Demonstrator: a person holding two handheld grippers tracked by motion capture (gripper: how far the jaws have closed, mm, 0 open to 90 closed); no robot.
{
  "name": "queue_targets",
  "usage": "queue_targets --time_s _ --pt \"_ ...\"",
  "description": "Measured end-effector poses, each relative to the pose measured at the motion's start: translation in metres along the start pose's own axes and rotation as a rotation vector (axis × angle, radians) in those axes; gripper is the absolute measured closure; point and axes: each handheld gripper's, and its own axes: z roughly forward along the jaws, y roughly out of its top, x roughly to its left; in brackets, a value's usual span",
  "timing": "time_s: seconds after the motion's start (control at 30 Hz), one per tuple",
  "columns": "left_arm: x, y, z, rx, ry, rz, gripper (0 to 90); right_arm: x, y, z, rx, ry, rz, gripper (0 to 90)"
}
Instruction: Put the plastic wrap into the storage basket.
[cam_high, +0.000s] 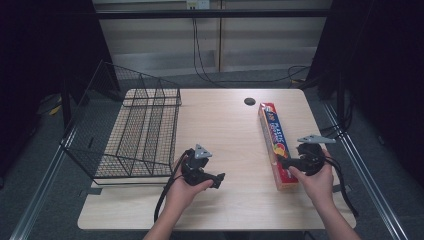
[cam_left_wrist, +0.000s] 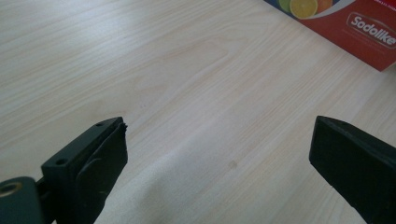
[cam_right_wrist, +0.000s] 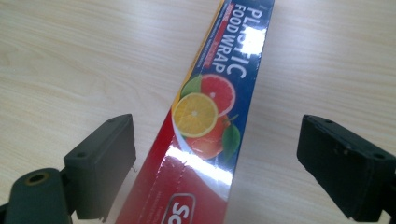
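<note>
Plastic food wrap box (cam_right_wrist: 205, 121) lies flat on the desk's (cam_high: 225, 130) right side, sitting between my right gripper's (cam_right_wrist: 215, 163) spread jaws, not yet gripped. Left gripper (cam_left_wrist: 219, 158) gapes, holding nothing. Lifting remains; wire basket (cam_high: 140, 130) waits.

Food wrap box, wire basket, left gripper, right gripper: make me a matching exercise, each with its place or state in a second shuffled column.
1. food wrap box
2. wire basket
3. left gripper
4. right gripper

a. jaws open over bare wood
b. on the table's left side
c. lying flat on the table's right side
d. jaws open either side of the box

Pairs: 1-c, 2-b, 3-a, 4-d
</note>
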Motion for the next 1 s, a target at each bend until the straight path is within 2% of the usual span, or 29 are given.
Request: queue_targets --time_s 0.03,0.1,0.17,0.33,0.47,0.5,0.53,0.57,0.67,0.7,0.83,0.87,0.93,1.0 --pt "0.0 0.0 0.001 -0.012 -0.005 -0.004 4.4 0.001 0.0 0.001 0.011 0.002 0.002 11.6" --pt "-0.001 0.001 0.0 0.001 0.001 0.004 4.4 0.002 0.0 0.004 0.031 0.022 0.0 11.0" --pt "-0.001 0.001 0.001 -0.004 -0.009 0.007 4.4 0.003 0.0 0.005 0.032 0.026 0.004 11.0" --pt "-0.001 0.001 0.0 0.0 0.0 0.012 4.4 0.007 0.006 0.01 0.054 0.023 -0.014 10.5" --pt "-0.003 0.001 0.001 0.007 -0.003 0.021 4.4 0.01 0.016 0.017 0.05 0.023 0.01 10.5" --pt "-0.003 0.002 0.001 0.01 0.0 0.025 4.4 0.01 0.019 0.02 0.066 0.02 0.018 10.5" --pt "-0.004 0.002 0.002 -0.002 -0.001 0.012 4.4 0.01 0.021 0.023 0.071 0.02 0.017 10.5" --pt "-0.004 0.002 0.002 -0.011 -0.003 0.011 4.4 0.011 0.025 0.027 0.084 0.017 0.031 10.6" --pt "-0.004 0.002 0.001 0.002 -0.003 0.027 4.4 0.01 0.031 0.036 0.108 0.009 0.049 10.9" --pt "-0.005 0.002 0.002 -0.003 -0.002 0.022 4.4 0.01 0.035 0.043 0.128 -0.013 0.057 11.5" --pt "-0.005 0.002 0.002 0.011 -0.003 0.043 4.4 0.008 0.04 0.052 0.145 -0.021 0.082 12.2" --pt "-0.005 0.002 0.002 0.01 -0.005 0.05 4.4 0.007 0.042 0.058 0.162 -0.044 0.089 12.2" --pt "-0.007 0.002 0.002 0.003 -0.009 0.04 4.4 0.007 0.043 0.06 0.167 -0.041 0.096 12.7" --pt "-0.008 0.003 0.002 0.001 -0.004 0.037 4.4 0.007 0.043 0.065 0.178 -0.064 0.098 13.5"
